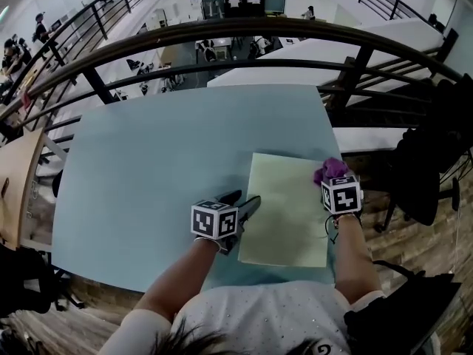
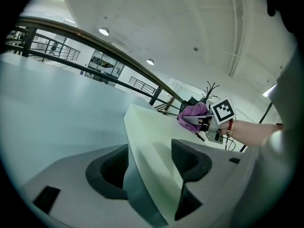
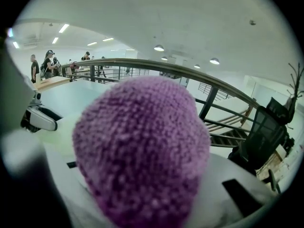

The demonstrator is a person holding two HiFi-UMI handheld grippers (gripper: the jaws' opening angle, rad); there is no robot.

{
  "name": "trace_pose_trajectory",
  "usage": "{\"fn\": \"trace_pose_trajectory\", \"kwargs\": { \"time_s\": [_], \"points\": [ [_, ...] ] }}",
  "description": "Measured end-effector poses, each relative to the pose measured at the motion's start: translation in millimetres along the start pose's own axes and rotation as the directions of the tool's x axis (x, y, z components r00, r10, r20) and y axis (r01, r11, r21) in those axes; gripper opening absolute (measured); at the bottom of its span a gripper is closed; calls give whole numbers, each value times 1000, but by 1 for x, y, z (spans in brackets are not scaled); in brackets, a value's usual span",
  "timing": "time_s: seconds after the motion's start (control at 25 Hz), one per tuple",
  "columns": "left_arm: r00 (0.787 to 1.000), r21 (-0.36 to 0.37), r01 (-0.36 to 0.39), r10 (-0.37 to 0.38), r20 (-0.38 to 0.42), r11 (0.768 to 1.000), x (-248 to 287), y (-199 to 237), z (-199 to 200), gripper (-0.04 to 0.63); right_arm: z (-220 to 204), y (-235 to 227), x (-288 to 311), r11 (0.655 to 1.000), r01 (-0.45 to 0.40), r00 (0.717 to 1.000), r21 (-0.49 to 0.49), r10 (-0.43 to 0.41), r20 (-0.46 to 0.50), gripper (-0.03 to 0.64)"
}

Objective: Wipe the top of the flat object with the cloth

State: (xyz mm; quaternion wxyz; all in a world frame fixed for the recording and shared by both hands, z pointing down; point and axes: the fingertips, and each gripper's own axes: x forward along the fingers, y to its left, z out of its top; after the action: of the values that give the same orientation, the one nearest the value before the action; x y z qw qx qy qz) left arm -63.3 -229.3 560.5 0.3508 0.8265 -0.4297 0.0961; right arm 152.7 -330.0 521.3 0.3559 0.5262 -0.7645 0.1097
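Observation:
A pale yellow-green flat board [image 1: 284, 209] lies on the light blue table [image 1: 148, 168], near its front right. My left gripper [image 1: 242, 202] clamps the board's left edge; in the left gripper view the board [image 2: 152, 137] runs between the two dark pads [image 2: 190, 163]. A purple cloth [image 1: 330, 168] sits bunched at the board's far right corner, with my right gripper [image 1: 334, 183] shut on it. The cloth [image 3: 142, 151] fills the right gripper view and hides the jaws. From the left gripper view the cloth [image 2: 192, 113] rests on the board's far end.
A black curved railing [image 1: 236, 32] runs just behind the table, with a lower floor and people beyond. A black chair [image 1: 429, 168] stands close on the right. A wooden tabletop [image 1: 15, 191] is at the left. The table's front edge is near my body.

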Motion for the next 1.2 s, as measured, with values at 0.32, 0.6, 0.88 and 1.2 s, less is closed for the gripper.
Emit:
{"fn": "trace_pose_trajectory", "kwargs": {
  "time_s": [0.32, 0.6, 0.88, 1.2],
  "points": [
    [1000, -4, 2, -2, -13, 1000, -3, -2, 0, 279, 86, 191, -33, 798, -602, 774, -36, 593, 223, 32],
    [1000, 5, -5, 5, -2, 1000, -4, -4, 0, 279, 47, 238, -3, 811, -567, 822, -145, 570, -26, 32],
    [1000, 14, -10, 10, -9, 1000, -5, -2, 0, 279, 35, 206, -1, 883, -462, 887, -83, 460, -49, 34],
    [1000, 7, -6, 6, -22, 1000, -5, -4, -1, 279, 3, 137, -14, 941, -337, 939, -39, 332, -88, 34]
  ]
}}
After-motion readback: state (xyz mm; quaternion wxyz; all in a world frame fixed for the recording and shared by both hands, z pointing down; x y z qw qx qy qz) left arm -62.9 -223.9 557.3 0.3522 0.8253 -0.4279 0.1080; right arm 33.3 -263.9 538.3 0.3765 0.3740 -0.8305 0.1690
